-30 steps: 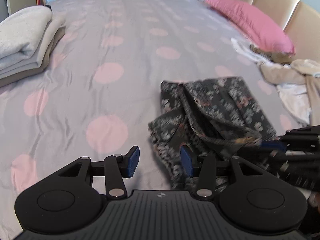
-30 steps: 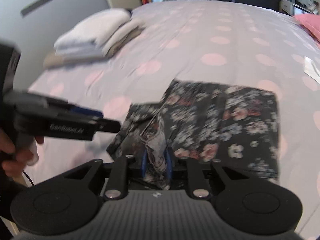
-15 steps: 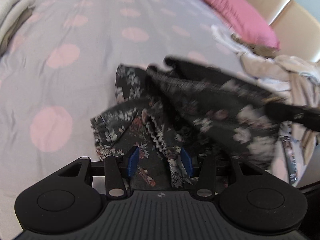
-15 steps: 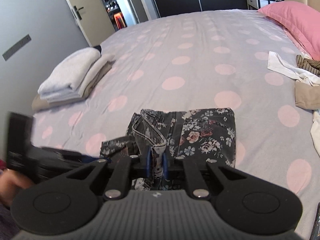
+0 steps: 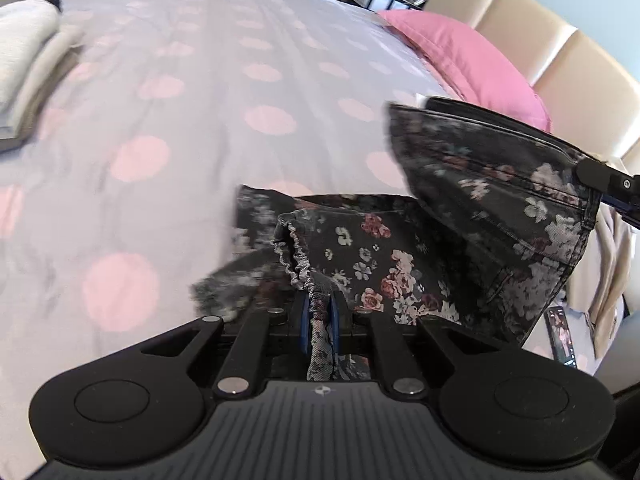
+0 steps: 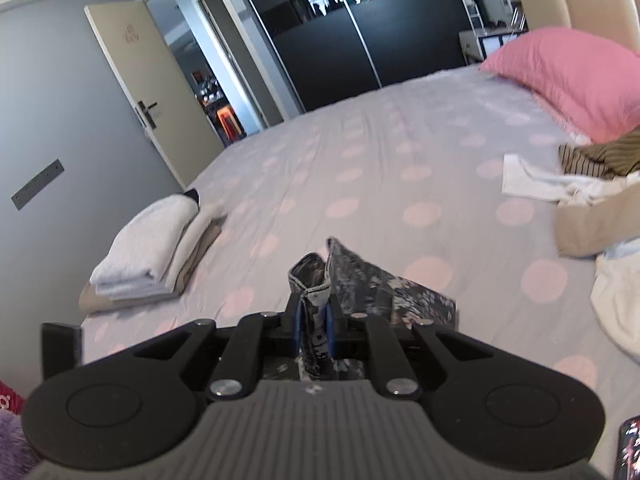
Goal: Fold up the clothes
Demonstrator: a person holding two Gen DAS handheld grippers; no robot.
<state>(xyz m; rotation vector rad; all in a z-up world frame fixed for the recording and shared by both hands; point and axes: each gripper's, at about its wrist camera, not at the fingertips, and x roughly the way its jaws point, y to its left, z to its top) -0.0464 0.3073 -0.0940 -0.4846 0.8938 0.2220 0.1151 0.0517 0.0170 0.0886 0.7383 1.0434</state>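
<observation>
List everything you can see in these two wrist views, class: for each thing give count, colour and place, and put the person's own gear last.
Floral garment: one, dark with pale and pink flowers, near edge of bed, partly lifted.
Bedspread: one, grey with pink dots, covering bed.
Pillow: one, pink, at headboard.
Headboard: one, cream, padded.
Folded stack: one, white and beige, far side of bed.
Unfolded clothes: one pile, white, beige, striped, beside pillow.
Door: one, cream, open.
Wardrobe: one, black.
Left gripper: black, blue pads, just closed on garment.
Right gripper: same, clamping garment.
</observation>
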